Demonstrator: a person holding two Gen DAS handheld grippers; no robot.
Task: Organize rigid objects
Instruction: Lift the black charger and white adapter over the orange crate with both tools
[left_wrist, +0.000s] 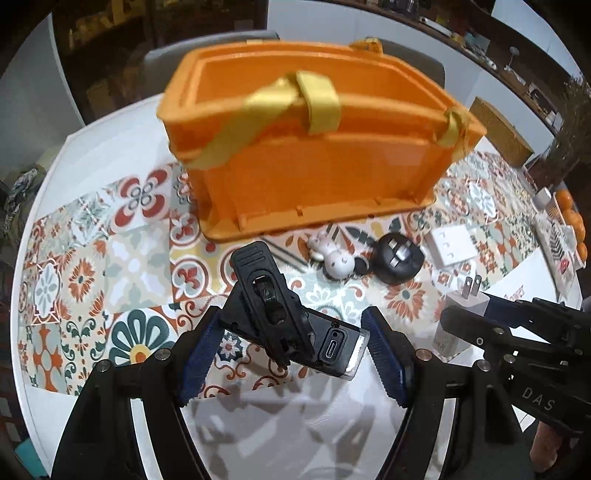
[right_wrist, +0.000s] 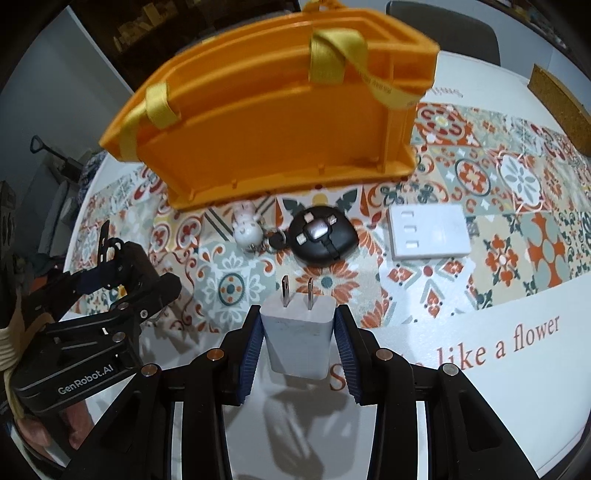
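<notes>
Right gripper (right_wrist: 299, 341) clamps one white charger (right_wrist: 297, 336), its two prongs pointing up-frame; left gripper (left_wrist: 291, 350) holds one black clip device (left_wrist: 275, 306), long axis running toward upper left.

Blurred basket, clipped handle

Your orange basket (left_wrist: 306, 162) smears with blur; its ribbon handle (right_wrist: 325, 4) runs off the right view's top, inside floor hidden.

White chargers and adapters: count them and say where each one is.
2. The white plug charger sits between the right gripper jaws; the flat white adapter lies on the patterned mat, right of the black round plug. The orange basket may hide more.
</notes>
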